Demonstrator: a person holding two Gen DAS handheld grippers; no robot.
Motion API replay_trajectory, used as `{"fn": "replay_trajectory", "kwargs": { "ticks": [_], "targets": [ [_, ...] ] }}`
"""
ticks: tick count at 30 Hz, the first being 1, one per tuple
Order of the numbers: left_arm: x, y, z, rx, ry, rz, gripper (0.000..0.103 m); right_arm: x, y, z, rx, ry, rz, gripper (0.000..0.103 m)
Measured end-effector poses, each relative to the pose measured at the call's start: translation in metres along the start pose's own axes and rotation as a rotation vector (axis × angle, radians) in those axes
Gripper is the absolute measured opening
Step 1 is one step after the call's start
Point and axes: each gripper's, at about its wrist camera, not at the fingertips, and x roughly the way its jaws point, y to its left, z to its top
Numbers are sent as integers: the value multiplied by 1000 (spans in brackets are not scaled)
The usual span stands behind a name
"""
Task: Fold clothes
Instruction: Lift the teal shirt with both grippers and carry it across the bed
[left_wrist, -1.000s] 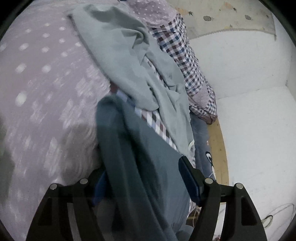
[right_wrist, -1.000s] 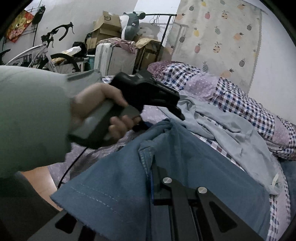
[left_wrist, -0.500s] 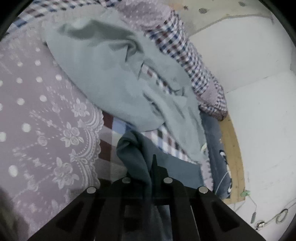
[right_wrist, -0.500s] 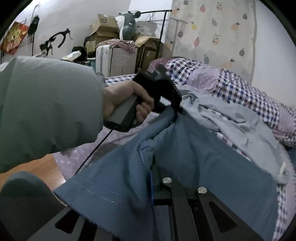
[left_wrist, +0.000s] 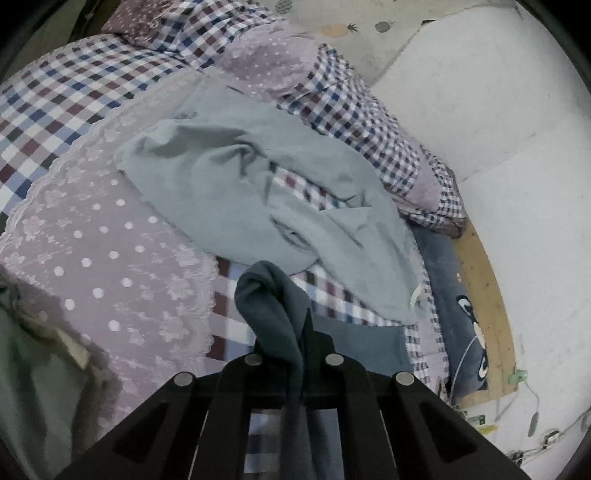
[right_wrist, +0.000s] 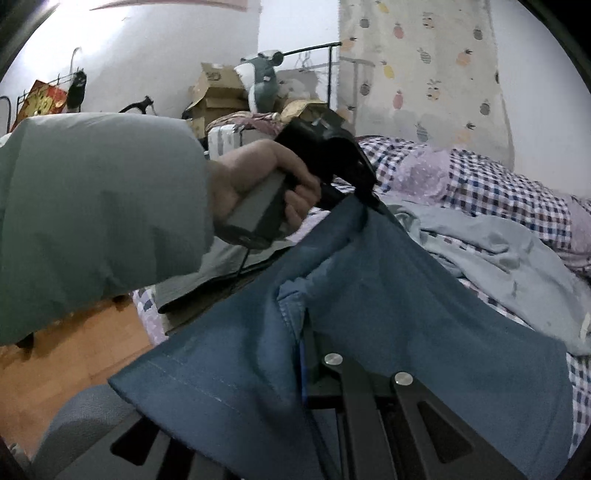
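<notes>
Two grippers: left gripper (left_wrist: 304, 332), right gripper (right_wrist: 308, 332) | both clamp one blue garment (right_wrist: 388, 314) | one grey garment (left_wrist: 240, 192)

The bed (left_wrist: 48, 99) wears a checked sheet, with a lilac dotted lace-edged cover (left_wrist: 110, 258) across it. A crumpled pale grey-green garment (left_wrist: 240, 192) lies on top, beside checked pillows (left_wrist: 354, 122).
</notes>
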Motion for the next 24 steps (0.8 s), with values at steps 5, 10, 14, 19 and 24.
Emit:
{"fn": "replay_trajectory", "kwargs": {
  "ticks": [5,10,14,19,24],
  "targets": [
    [15,-49,-2,22,5,-21,3,-29,-26,-7,42,-14,-22,3],
    [38,-103,-11,47,21,-52,3,-64,-63,-18,93,-19,-75,3],
    [71,-146,-21,63,44,-73,3,-92,-96,-32,148,-10,-130,3],
    [130,-190,-39,68,104,-64,3,-122,-143,-61,238,13,-200,3],
    [195,-232,-62,71,162,-47,3,-150,-191,-90,347,27,-262,3]
  ]
}}
